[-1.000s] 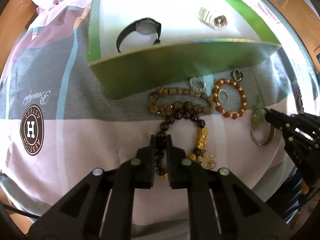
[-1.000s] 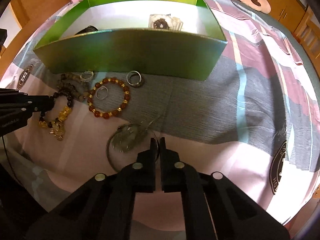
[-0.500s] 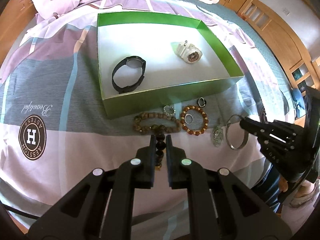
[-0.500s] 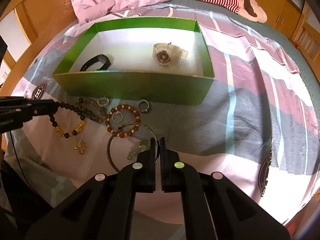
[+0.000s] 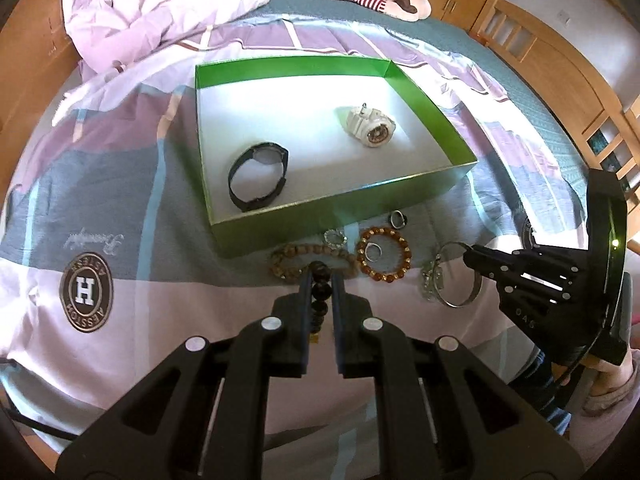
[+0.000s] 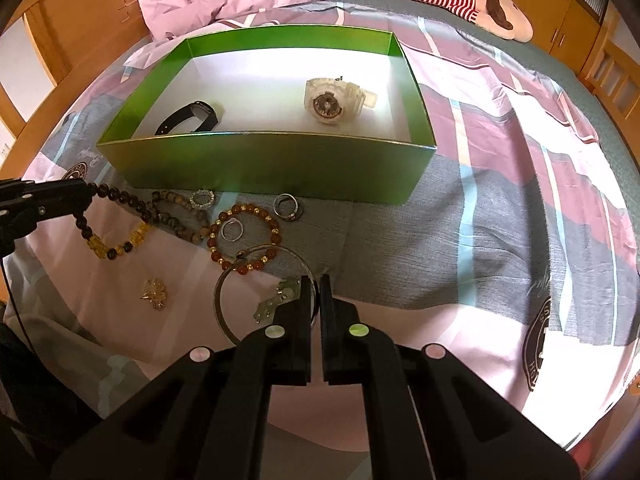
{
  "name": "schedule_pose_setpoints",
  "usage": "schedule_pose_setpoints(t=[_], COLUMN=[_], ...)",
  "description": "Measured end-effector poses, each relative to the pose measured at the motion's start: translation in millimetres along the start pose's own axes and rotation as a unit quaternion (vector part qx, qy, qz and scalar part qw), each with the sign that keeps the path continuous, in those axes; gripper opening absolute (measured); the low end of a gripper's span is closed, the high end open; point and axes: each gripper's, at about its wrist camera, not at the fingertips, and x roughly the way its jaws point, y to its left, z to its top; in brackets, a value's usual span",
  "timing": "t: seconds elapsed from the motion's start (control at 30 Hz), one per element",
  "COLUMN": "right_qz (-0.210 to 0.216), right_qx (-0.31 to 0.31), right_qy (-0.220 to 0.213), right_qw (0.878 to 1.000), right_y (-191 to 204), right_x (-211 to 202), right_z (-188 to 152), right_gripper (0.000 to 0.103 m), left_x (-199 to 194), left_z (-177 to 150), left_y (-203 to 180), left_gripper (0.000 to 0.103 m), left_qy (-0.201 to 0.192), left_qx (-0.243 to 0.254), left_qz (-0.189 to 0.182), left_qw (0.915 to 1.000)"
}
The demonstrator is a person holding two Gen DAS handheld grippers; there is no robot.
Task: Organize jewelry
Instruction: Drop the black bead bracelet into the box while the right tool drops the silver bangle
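Two tongs clamped: left tongs (image 5: 321, 276) grip dark bead strand (image 6: 120, 216) hanging lengthwise; right tongs (image 6: 316, 280) pinch bangle (image 6: 240, 276) rim.

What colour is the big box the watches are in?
Bright green walls, white floor; the box shows best in the right wrist view.

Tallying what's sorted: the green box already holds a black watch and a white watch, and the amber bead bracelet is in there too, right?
Not quite. The amber bead bracelet lies on the bedspread outside the green box, per the right wrist view.
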Motion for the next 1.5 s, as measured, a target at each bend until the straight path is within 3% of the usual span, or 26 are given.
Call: schedule_pose_setpoints(t=[0.1,0.27,0.4,0.53,0.63,0.83,0.93,0.97,1.0,1.07,1.23,1.3,1.37,1.5], right_qz=[0.006,0.019,0.023,0.018,0.014,0.007,0.014,0.015,0.018,0.020,0.018,0.025,0.030,0.025], right_qx=[-0.002,-0.009,-0.007,0.002,0.006,0.025,0.046,0.048,0.050,0.049,0.035,0.040,0.048,0.050], right_qy=[-0.011,-0.073,-0.118,-0.143,-0.128,-0.081,-0.067,-0.068,-0.072,-0.085,-0.114,-0.120,-0.115,-0.072], right_qw=[1.000,0.997,0.993,0.990,0.992,0.996,0.997,0.996,0.996,0.995,0.993,0.992,0.992,0.996], right_y=[2,4,2,-2,-4,-4,-6,-6,-6,-4,-9,-15,-20,-26], right_x=[-8,-47,-70,-68,-44,13,28,28,25,15,-23,-35,-38,-20], right_z=[5,32,63,93,110,122,121,121,119,115,91,73,59,26], right_gripper=[0.004,0.004,0.004,0.004,0.004,0.005,0.018,0.032,0.044,0.051,0.063,0.068,0.071,0.071], left_x=[-16,-70,-81,-69,-48,7,18,18,18,15,3,-2,-5,-3], left_z=[6,34,64,92,100,105,102,102,101,100,90,79,66,35], left_y=[-8,-29,-29,-12,3,33,36,35,34,31,19,12,7,9], left_gripper=[0.010,0.010,0.010,0.010,0.010,0.010,0.010,0.011,0.016,0.026,0.039,0.059,0.065,0.065], left_qy=[-0.026,-0.096,-0.114,-0.128,-0.131,-0.074,-0.063,-0.065,-0.069,-0.072,-0.067,-0.053,-0.045,-0.016], left_qx=[0.010,0.037,0.044,0.022,0.006,-0.029,-0.033,-0.031,-0.031,-0.027,-0.011,0.003,0.017,0.039], left_qz=[0.020,0.009,0.007,0.024,0.037,0.051,0.056,0.057,0.059,0.055,0.043,0.034,0.018,0.003], left_qw=[0.9994,0.9946,0.9924,0.9912,0.9907,0.9955,0.9959,0.9957,0.9954,0.9955,0.9968,0.9980,0.9987,0.9991])
